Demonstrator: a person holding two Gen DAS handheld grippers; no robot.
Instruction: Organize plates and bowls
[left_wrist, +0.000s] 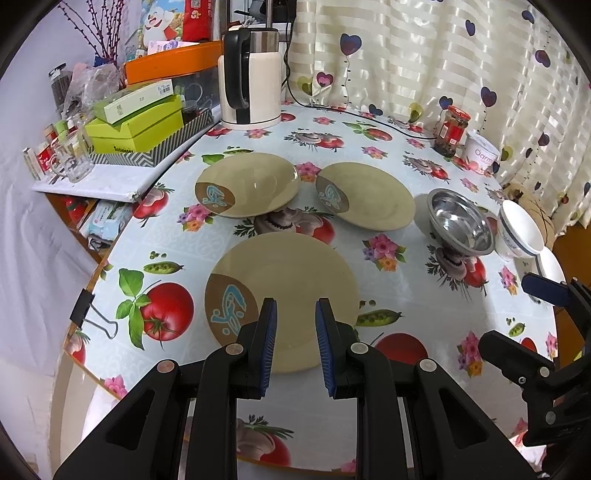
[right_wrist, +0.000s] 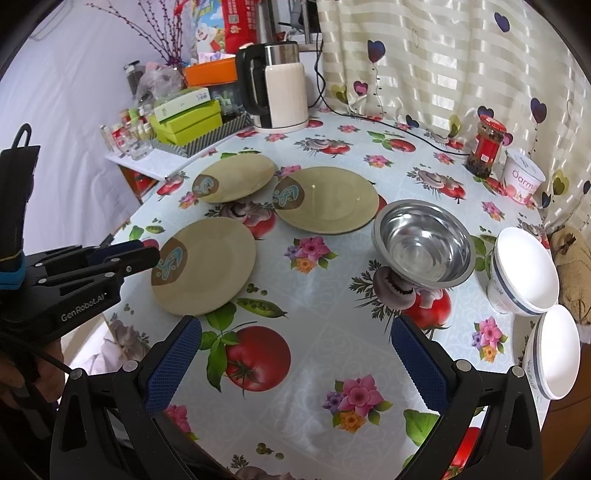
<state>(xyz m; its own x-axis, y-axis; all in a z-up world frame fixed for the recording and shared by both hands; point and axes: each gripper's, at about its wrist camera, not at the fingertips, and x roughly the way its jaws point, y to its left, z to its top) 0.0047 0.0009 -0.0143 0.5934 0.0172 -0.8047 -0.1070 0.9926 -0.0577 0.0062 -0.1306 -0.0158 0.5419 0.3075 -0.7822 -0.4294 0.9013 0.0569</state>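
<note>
Three beige plates with a brown and blue mark lie on the flowered table: a near one (left_wrist: 284, 291) (right_wrist: 207, 264), a far left one (left_wrist: 247, 182) (right_wrist: 236, 177) and a far right one (left_wrist: 365, 195) (right_wrist: 327, 197). A steel bowl (left_wrist: 461, 221) (right_wrist: 424, 243) and two white bowls (right_wrist: 524, 269) (right_wrist: 554, 350) stand at the right. My left gripper (left_wrist: 295, 310) hovers over the near plate's front part, its jaws a little apart and empty; it also shows in the right wrist view (right_wrist: 142, 253). My right gripper (right_wrist: 295, 332) is wide open and empty over bare tablecloth.
A white kettle (left_wrist: 251, 81) with its cord stands at the back. Green boxes (left_wrist: 136, 125) and small jars crowd a shelf at the left. A red-lidded jar (right_wrist: 485, 147) and a yogurt tub (right_wrist: 522, 177) stand at the back right by the curtain. A binder clip (left_wrist: 86, 310) grips the table's left edge.
</note>
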